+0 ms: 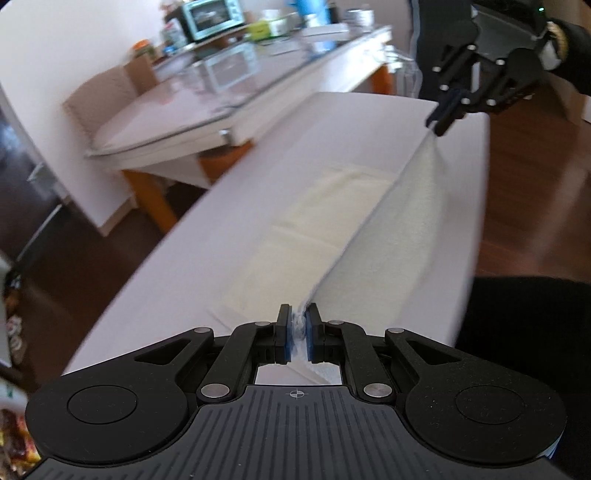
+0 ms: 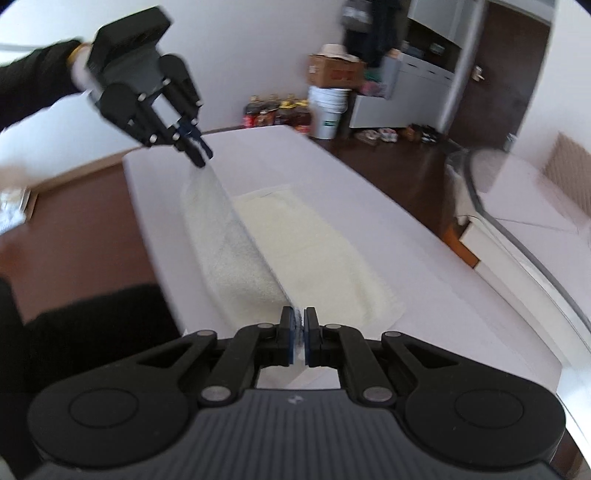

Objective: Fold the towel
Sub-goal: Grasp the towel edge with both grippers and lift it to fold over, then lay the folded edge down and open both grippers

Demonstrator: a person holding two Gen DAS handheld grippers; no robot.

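A pale cream towel [image 1: 332, 214] lies lengthwise on a long white table [image 1: 229, 206]. One long edge of it is lifted off the table and stretched taut between the two grippers. My left gripper [image 1: 298, 325] is shut on the near corner of that edge. My right gripper [image 1: 441, 123] pinches the far corner, above the table's far end. In the right wrist view my right gripper [image 2: 299, 328] is shut on the towel [image 2: 314, 254] corner, and my left gripper [image 2: 199, 153] holds the other end. The lifted half hangs as a sloped sheet beside the flat half.
A glass-topped table [image 1: 207, 96] with a toaster oven [image 1: 210, 16] and clutter stands to one side. A person's dark sleeve [image 1: 524, 332] is close to the white table's edge. Buckets and boxes [image 2: 332, 92], bottles and a cabinet stand on the dark wood floor beyond the table [image 2: 424, 258].
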